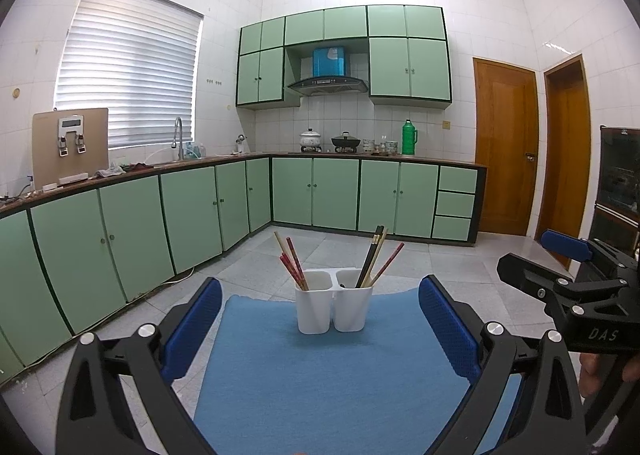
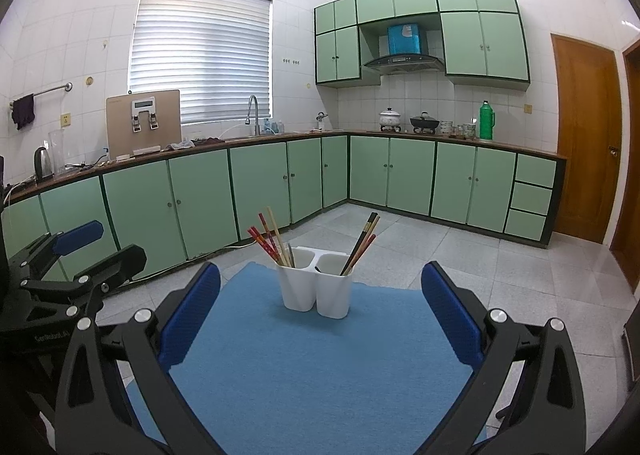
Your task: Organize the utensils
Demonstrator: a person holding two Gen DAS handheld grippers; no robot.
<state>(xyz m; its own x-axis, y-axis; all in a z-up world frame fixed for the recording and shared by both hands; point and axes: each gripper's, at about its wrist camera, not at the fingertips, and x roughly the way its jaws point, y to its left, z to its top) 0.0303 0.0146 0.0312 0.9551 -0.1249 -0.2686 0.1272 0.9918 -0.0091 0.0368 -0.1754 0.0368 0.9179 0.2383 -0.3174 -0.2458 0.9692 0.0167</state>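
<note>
Both the left gripper (image 1: 320, 319) and right gripper (image 2: 320, 309) are spread, empty; the holder (image 1: 333, 305) with chopsticks (image 1: 294, 265) stands mid-frame on the blue mat (image 1: 320, 375), their lower ends hidden; "DAS" is readable lower right

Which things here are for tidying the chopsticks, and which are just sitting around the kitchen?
For the job:
white two-cup holder
red chopsticks in its left cup
dark and tan chopsticks in its right cup
blue mat underneath
left gripper and right gripper, both open

Just sitting around:
green thermos
white pot
black wok
kettle
faucet
</note>
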